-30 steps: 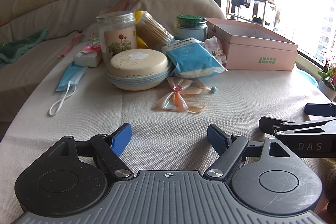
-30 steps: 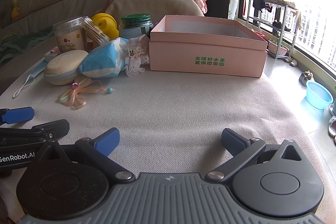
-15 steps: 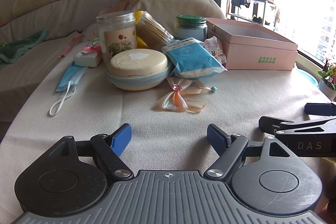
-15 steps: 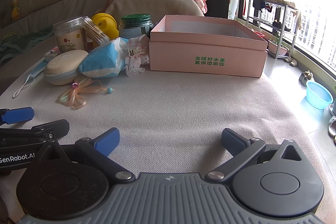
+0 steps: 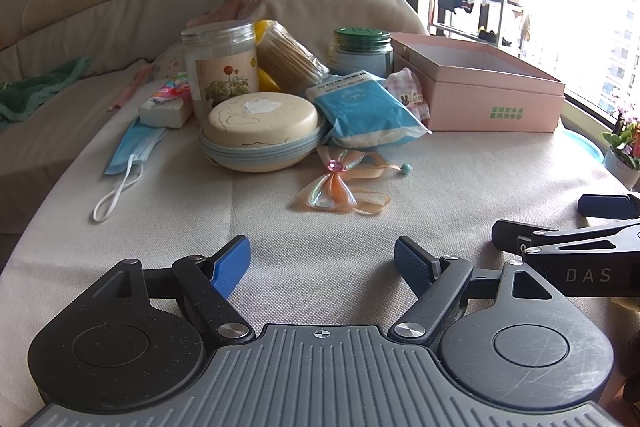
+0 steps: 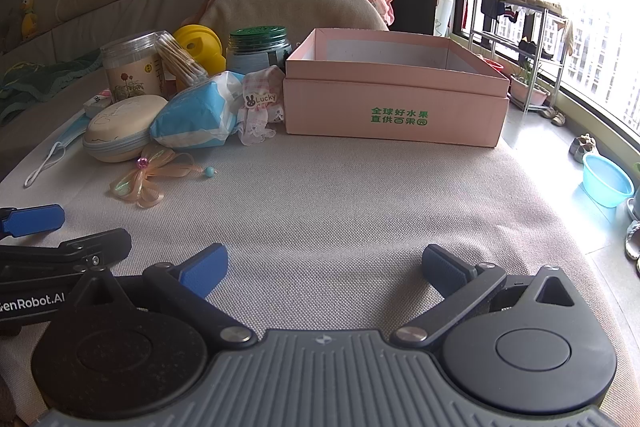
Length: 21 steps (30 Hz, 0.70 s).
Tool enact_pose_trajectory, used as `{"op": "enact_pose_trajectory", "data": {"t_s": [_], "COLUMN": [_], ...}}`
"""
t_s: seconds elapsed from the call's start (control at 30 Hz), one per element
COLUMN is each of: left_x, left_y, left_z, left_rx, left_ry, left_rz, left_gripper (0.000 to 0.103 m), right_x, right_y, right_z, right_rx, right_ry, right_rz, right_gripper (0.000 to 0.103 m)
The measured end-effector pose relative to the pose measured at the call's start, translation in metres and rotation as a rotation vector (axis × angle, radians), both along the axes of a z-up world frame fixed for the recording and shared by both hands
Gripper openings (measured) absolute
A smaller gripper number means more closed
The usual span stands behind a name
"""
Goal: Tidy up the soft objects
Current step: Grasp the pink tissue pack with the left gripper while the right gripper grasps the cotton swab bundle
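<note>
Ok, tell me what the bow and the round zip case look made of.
Bow: sheer, shiny ribbon, probably organza; the cloth shows through its loops; pink plastic-looking gem at the knot.
Round zip case: smooth matte cream shell, likely moulded foam or faux leather; blue fabric zipper band.

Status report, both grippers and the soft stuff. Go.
Left gripper open, empty; right gripper open, empty, both low over the beige cloth. Peach ribbon bow and blue face mask untouched. Open pink cardboard box empty. Path clear.

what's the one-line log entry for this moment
phase: pre-grasp | left gripper: open, empty, low over cloth | right gripper: open, empty | ribbon bow: on cloth, untouched | pink box: open, nothing visible inside
</note>
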<state>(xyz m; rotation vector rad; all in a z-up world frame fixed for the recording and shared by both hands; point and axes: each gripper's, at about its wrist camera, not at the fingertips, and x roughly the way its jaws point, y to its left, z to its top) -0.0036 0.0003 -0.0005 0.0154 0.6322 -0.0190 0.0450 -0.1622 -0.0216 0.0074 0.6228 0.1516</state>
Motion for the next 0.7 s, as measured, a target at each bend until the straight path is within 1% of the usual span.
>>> {"op": "enact_pose_trajectory", "data": {"t_s": [0.13, 0.23, 0.27, 0.3, 0.33, 0.37, 0.4, 0.47, 0.5, 0.6, 0.67, 0.7], "left_x": [0.002, 0.006, 0.007, 0.01, 0.012, 0.015, 0.017, 0.021, 0.023, 0.036, 0.047, 0.055], "left_y": [0.003, 0.012, 0.017, 0.023, 0.03, 0.041, 0.05, 0.07, 0.079, 0.106, 0.123, 0.133], "left_z": [0.002, 0.006, 0.008, 0.01, 0.013, 0.016, 0.02, 0.028, 0.031, 0.045, 0.054, 0.058], "left_rx": [-0.002, -0.026, -0.045, -0.072, -0.101, -0.138, -0.163, -0.2, -0.207, -0.193, -0.184, -0.167], "left_ry": [0.015, 0.044, 0.054, 0.063, 0.07, 0.077, 0.078, 0.058, 0.039, -0.017, -0.055, -0.083], "left_rz": [-0.025, -0.057, -0.07, -0.09, -0.109, -0.126, -0.13, -0.122, -0.117, -0.085, -0.065, -0.061], "left_gripper": [0.084, 0.079, 0.074, 0.066, 0.061, 0.054, 0.051, 0.051, 0.051, 0.051, 0.051, 0.051], "right_x": [0.001, 0.003, 0.004, 0.006, 0.009, 0.011, 0.015, 0.021, 0.024, 0.032, 0.036, 0.037], "right_y": [0.0, -0.001, -0.002, -0.004, -0.004, -0.004, -0.004, -0.002, -0.002, 0.0, 0.003, 0.005], "right_z": [0.0, 0.001, 0.002, 0.002, 0.003, 0.005, 0.007, 0.011, 0.012, 0.015, 0.016, 0.017], "right_rx": [-0.005, -0.01, -0.011, -0.013, -0.019, -0.021, -0.023, -0.031, -0.035, -0.05, -0.061, -0.063], "right_ry": [0.006, 0.027, 0.036, 0.045, 0.063, 0.079, 0.111, 0.161, 0.177, 0.227, 0.234, 0.236], "right_rz": [0.005, 0.027, 0.036, 0.045, 0.054, 0.059, 0.064, 0.07, 0.072, 0.094, 0.142, 0.159], "right_gripper": [0.103, 0.103, 0.103, 0.103, 0.103, 0.103, 0.103, 0.103, 0.103, 0.103, 0.103, 0.103]}}
